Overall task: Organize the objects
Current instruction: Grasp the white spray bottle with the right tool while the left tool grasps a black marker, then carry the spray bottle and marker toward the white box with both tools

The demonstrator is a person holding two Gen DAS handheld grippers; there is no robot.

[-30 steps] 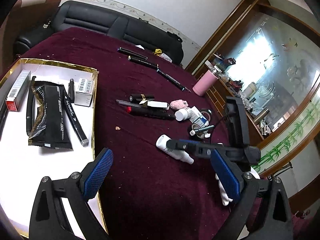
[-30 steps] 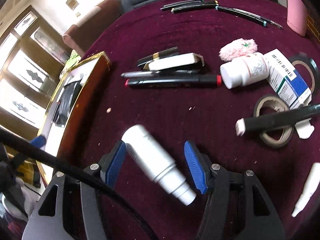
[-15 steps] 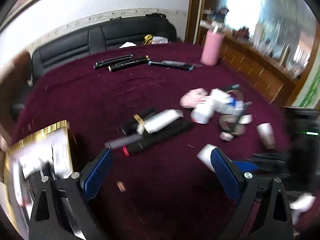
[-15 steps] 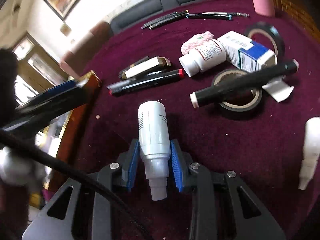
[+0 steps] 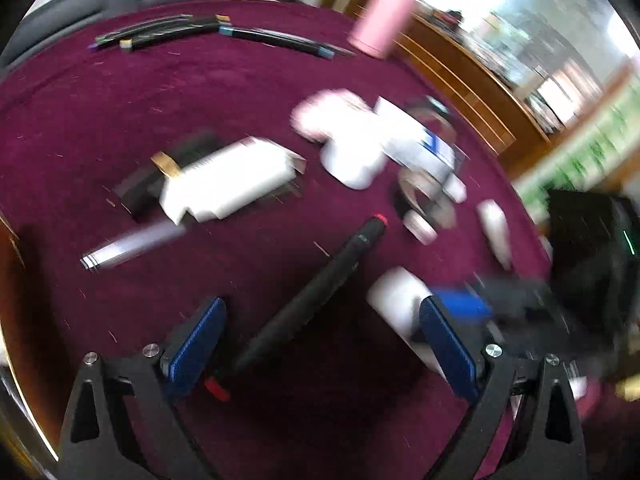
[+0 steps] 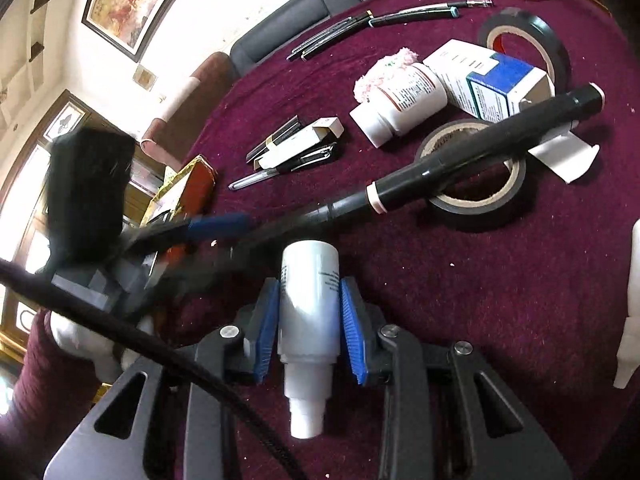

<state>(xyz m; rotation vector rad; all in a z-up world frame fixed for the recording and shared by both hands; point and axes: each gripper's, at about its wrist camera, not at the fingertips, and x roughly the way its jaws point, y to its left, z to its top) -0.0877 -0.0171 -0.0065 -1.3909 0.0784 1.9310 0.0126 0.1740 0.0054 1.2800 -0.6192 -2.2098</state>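
The right gripper (image 6: 309,330) is clenched on a white spray bottle (image 6: 309,312), its blue pads pressed against both sides of the body and the nozzle end pointing back toward the camera; the bottle sits low over the maroon tablecloth (image 6: 500,280). The left gripper (image 5: 320,340) has its jaws wide and closing, with a black marker (image 5: 312,300) lying slantwise between them (red cap near the left pad, the other red tip pointing away); the pads do not press on it. The left view is blurred, so small details there cannot be told.

Beyond the bottle, in the right view, a second black marker (image 6: 480,152) rests across a roll of grey tape (image 6: 476,196); behind it lie a white pill bottle (image 6: 400,104) on its side, touching a blue-and-white box (image 6: 492,80), with a pink fluffy thing (image 6: 384,68) behind the pill bottle; a larger black tape roll (image 6: 528,40) lies further back; several pens (image 6: 380,20) lie near the far edge.
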